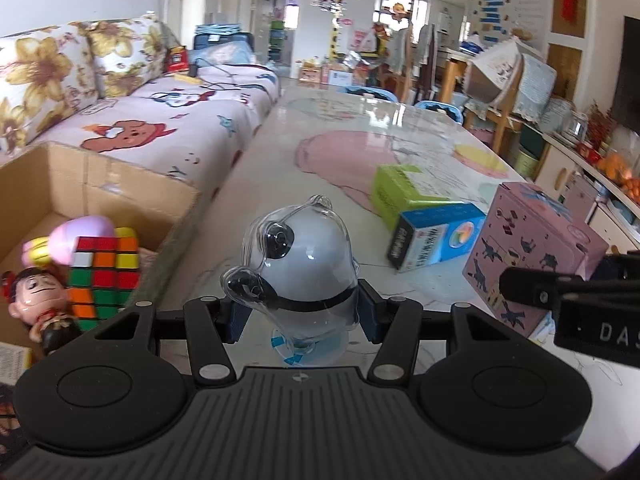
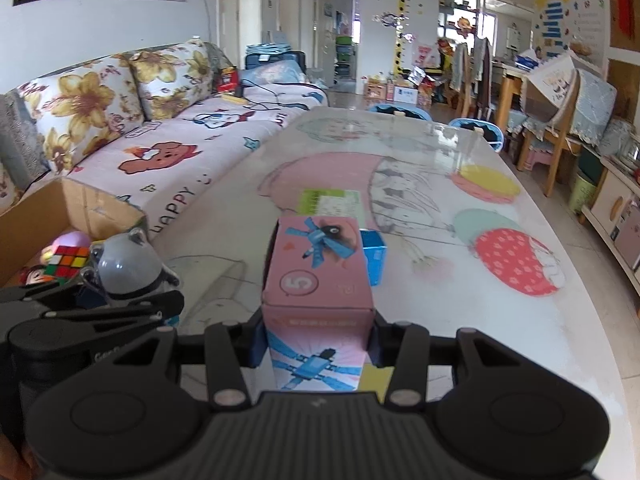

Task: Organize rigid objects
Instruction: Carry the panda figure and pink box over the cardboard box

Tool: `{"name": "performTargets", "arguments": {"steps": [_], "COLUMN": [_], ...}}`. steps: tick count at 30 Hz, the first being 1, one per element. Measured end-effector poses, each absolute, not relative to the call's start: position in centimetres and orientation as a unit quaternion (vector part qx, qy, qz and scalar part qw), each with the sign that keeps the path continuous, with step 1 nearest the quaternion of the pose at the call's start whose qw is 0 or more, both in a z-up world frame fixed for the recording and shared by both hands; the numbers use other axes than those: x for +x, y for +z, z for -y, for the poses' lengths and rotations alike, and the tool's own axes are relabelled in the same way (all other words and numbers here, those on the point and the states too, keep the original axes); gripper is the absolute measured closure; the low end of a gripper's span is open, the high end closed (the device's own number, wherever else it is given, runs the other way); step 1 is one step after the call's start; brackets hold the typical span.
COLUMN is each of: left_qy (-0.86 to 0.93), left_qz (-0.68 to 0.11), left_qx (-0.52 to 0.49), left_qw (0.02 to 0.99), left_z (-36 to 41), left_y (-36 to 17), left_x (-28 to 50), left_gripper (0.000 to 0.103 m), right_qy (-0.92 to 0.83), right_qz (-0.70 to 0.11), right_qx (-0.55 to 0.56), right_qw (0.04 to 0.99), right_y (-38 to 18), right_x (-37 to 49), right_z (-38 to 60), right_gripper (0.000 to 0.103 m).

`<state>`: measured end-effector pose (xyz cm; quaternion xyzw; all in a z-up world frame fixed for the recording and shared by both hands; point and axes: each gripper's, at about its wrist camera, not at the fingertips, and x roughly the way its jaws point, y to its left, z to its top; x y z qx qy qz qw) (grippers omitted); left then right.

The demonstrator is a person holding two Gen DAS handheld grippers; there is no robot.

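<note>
One long sofa [image 2: 168,148] with a cartoon cover runs along the left wall, and beside it stands one bench [image 2: 460,248] whose glossy top carries printed pastel drawings; the cluttered room behind blurs into shelves, chairs and wall stickers that are hard to read. One open cardboard box [image 1: 96,184] sits at the bench's left edge, only partly in frame, and holds one colour cube puzzle [image 1: 105,276], one doll figure [image 1: 38,300] cut by the gripper body, and one pink and yellow toy [image 1: 76,236] half hidden behind the cube. Three cartons are on the bench: one pink box [image 2: 318,280], one green box [image 1: 404,192] and one blue box [image 1: 436,240]. From the right wrist view the green and blue ones are mostly hidden behind the pink one. The right hand-held gripper [image 2: 318,344] is closed onto the pink box, a finger pressed against each side near its lower part, with the box standing upright on the bench. The left hand-held gripper [image 1: 302,316] clamps one clear panda-shaped toy [image 1: 300,264] at its lower body, just right of the cardboard box; its clear foot appears to touch the bench, though I cannot tell for certain. The two grippers sit near each other, each showing at the edge of the other's view.
</note>
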<state>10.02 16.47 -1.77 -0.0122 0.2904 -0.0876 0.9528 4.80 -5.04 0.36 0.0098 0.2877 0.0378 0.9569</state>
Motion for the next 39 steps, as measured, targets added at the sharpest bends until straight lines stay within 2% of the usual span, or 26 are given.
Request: {"name": "performTargets", "arguments": {"steps": [39], "left_qy": [0.059], "left_qz": [-0.231], "left_qx": [-0.1], "left_qw": [0.966], "left_z": [-20.5], "left_y": [0.2], "left_x": [7.2], "left_gripper": [0.036], "right_qy": [0.162], "right_qz": [-0.219], "right_qx": [-0.045], "right_qw": [0.961], "right_y": [3.5], "right_x": [6.5], "right_z": [-7.7], "right_gripper": [0.057]}}
